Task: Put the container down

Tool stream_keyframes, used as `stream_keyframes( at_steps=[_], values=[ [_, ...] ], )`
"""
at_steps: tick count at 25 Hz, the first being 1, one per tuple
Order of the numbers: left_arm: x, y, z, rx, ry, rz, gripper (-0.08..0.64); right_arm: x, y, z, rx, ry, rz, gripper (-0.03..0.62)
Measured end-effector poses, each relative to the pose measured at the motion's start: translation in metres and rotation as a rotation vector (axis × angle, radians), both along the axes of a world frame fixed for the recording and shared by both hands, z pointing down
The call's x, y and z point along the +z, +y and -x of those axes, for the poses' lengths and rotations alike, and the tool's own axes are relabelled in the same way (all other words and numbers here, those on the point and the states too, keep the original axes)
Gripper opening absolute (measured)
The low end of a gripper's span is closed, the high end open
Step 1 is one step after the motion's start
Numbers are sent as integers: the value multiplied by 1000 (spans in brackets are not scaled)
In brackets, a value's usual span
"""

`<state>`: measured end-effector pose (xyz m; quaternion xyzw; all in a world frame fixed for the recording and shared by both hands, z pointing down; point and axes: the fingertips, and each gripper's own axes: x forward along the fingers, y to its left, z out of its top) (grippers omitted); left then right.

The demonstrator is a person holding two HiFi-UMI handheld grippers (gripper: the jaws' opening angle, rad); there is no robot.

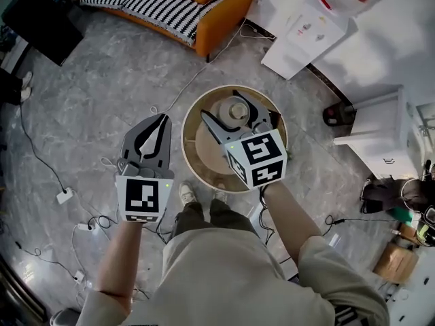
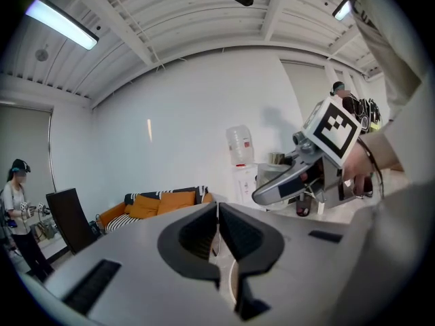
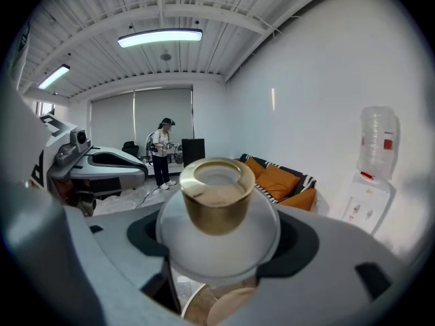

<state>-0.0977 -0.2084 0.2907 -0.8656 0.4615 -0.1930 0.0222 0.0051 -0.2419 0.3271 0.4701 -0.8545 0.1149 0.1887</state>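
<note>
**Container held in the right tongs over the round counter**

Grey marbled floor [image 1: 102, 80] fills most of what we see from above, with an orange sofa [image 1: 204, 5] at the far edge, loose cables [image 1: 41, 161] trailing at the left and a water dispenser [image 1: 319, 26] against the white wall [image 1: 408, 26] at the right. We stand just behind a round wooden counter [image 1: 194, 161].

Our right tongs [image 1: 228, 111] reach out over the counter, and their jaws are spread wide around the container [image 1: 239, 107], one on either side of it. In the right gripper view it is a pale, rounded container [image 3: 219, 209] with a gold collar at its mouth, and it sits squarely between the jaws of the right tongs [image 3: 221, 243] with the mouth facing up. Part of the wooden counter shows underneath it. We cannot tell whether its base touches the counter.

Our left tongs [image 1: 160, 119] hang over bare floor just left of the counter's rim, apart from the container. In the left gripper view the jaws of the left tongs [image 2: 217, 216] are pressed together with only a thin seam between them, and they hold nothing.

A person [image 3: 162, 151] stands far back in the room.
</note>
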Motion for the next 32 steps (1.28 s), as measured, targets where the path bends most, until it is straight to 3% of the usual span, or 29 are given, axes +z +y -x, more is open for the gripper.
stream_keyframes(
  at_steps=[7,16,22,32],
  values=[
    [44,-39,0,-9,8,23,14,64,-49,-2,49,0,56,331],
    [128,-78,-8,5,13,111,14,148,-84,13,13,-14,68,331],
    [206,-95,-3,-31,57,218,14,219,-88,19,26,9,120,331],
    [340,-97,7,-23,40,381,14,348,-85,29,36,48,221,331]
  ],
)
